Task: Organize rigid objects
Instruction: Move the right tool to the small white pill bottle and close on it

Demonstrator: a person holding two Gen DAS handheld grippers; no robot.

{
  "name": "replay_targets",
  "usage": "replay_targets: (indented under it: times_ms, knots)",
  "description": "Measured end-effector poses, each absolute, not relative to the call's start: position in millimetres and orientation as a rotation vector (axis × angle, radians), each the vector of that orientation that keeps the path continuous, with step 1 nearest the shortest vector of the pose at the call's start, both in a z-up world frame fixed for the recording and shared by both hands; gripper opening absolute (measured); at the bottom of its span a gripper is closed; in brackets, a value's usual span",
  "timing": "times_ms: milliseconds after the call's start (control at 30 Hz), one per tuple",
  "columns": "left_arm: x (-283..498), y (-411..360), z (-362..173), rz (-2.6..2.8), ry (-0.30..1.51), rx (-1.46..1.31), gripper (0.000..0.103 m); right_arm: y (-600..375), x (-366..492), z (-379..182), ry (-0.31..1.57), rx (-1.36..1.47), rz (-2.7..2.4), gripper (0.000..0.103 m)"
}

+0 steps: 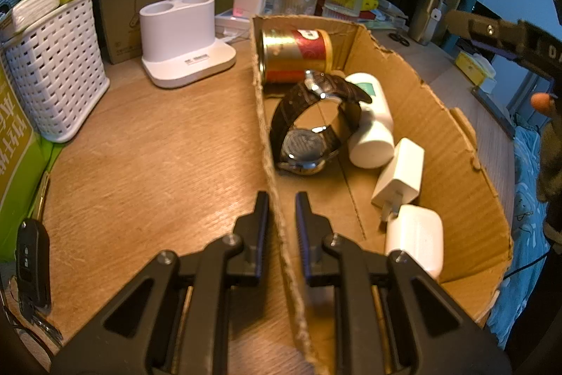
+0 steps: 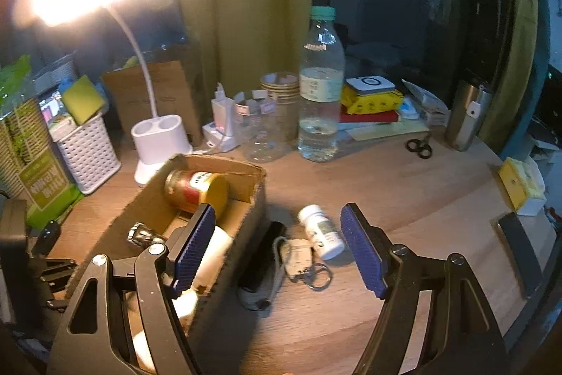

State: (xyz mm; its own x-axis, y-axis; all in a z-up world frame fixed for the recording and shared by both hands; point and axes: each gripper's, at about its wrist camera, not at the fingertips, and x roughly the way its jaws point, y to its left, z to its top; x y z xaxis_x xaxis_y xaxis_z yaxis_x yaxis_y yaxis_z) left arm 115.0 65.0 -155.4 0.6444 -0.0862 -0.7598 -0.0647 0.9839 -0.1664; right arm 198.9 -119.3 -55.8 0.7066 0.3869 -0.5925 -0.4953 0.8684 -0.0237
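Left view: your left gripper [image 1: 281,202] is pinched on the cardboard box [image 1: 439,129] wall, watch [image 1: 316,125] and can [image 1: 296,53] inside; yank it and they'll roll.

Right view: your right gripper [image 2: 281,248] gapes wide over the pill bottle [image 2: 321,231] and keys [image 2: 302,260] just beside the box; you could snag both.

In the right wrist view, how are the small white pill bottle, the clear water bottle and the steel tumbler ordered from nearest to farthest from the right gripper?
1. The small white pill bottle, lying on the desk between the fingers of the right gripper.
2. The clear water bottle, upright behind it, near the middle.
3. The steel tumbler, at the far right, by the curtain.
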Motion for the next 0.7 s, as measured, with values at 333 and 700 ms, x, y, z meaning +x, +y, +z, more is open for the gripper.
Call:
replay_targets:
  times_ms: [333,700]
  knots:
    - [115.0,64.7,-155.4,-0.013,0.873,-0.185,0.016,-140.0,225.0,-78.3,0.658,-0.171,0.432,0.077]
    - [115.1,64.7,-155.2,-0.013,0.872,-0.185,0.016,-146.3,267.0,-111.9,0.745,-0.18,0.41,0.077]
